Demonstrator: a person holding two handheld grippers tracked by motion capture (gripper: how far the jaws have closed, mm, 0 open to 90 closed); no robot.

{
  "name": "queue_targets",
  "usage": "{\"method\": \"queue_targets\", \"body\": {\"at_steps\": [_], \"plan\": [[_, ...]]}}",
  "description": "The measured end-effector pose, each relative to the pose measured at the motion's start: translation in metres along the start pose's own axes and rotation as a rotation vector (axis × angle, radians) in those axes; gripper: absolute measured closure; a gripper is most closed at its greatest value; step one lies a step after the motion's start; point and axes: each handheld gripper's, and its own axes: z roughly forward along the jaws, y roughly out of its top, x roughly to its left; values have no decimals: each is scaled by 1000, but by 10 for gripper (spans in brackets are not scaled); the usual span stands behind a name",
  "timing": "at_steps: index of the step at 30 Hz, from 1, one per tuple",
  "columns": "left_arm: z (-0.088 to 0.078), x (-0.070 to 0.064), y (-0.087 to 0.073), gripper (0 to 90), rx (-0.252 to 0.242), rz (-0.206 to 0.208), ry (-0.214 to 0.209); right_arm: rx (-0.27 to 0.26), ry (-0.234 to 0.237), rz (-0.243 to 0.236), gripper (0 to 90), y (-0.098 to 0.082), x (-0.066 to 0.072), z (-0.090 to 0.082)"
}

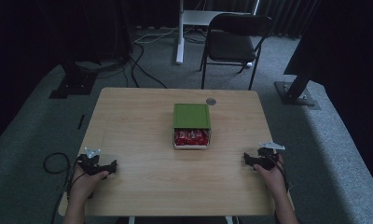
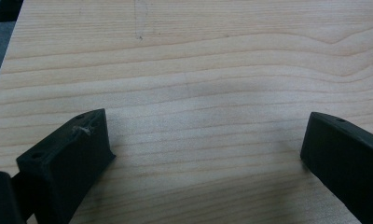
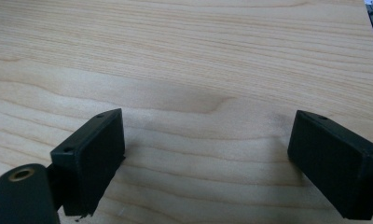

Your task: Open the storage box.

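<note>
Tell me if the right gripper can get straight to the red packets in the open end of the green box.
Probably yes. The right gripper rests open near the table's edge, and bare wood lies between it and the red packets. The green box covers them only farther back; their near end shows uncovered.

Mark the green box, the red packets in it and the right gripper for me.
Green box (image 1: pixel 191 115): high view, middle of its green lid.
Red packets (image 1: pixel 191 136): high view, wrappers in the open front part.
Right gripper (image 1: pixel 246 159): high view, between its jaw tips, on the table's right.
</note>
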Motion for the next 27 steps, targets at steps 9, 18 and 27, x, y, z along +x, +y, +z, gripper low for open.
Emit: {"method": "queue_targets", "body": {"at_steps": [9,18,27], "plan": [[-1,0,0,22,0,3,2,0,2,-1,105,0,0,0],[-3,-6,-2,53,-11,48,-23,0,2,-2,105,0,0,0],[-3,-18,4,53,-27,97,-35,0,2,-2,105,0,0,0]]}}
